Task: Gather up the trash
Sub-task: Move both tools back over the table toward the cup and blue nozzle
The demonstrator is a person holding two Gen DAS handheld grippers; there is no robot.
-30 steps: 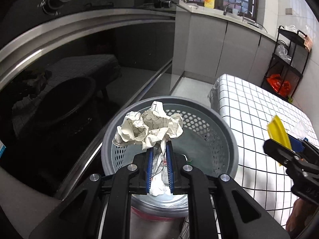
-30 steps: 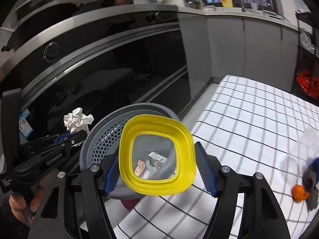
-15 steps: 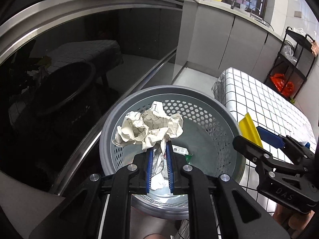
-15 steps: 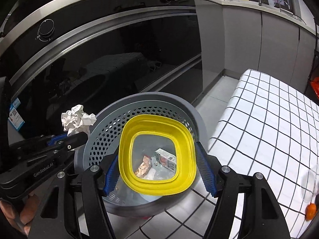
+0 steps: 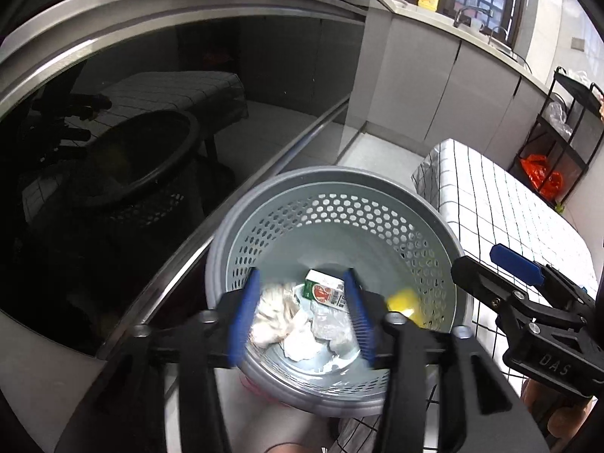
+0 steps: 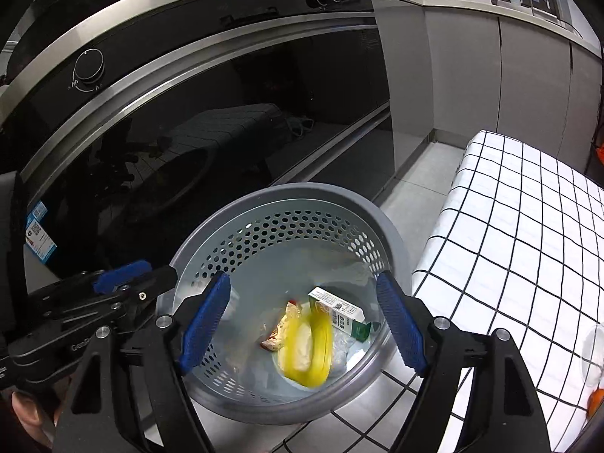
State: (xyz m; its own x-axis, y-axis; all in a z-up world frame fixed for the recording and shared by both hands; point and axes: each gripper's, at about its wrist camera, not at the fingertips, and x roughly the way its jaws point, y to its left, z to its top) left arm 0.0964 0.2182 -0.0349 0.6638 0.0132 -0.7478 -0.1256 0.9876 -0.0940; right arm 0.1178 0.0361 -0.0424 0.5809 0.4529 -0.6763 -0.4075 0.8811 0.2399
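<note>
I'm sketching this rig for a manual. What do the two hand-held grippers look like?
Both are matte black plastic frames with silver screw heads and ribbed blue finger pads. The left hand-held gripper bears pale lettering starting "Gen"; the right hand-held gripper is marked "DAS". No cables show.

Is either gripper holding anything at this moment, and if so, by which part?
Nothing is held. The left gripper and right gripper are both open over the bin; the crumpled paper and yellow lid are inside it.

home kitchen, built-in oven [image 6: 211, 120], grey cabinets [image 5: 422, 87], sink tap [image 5: 462, 15]
</note>
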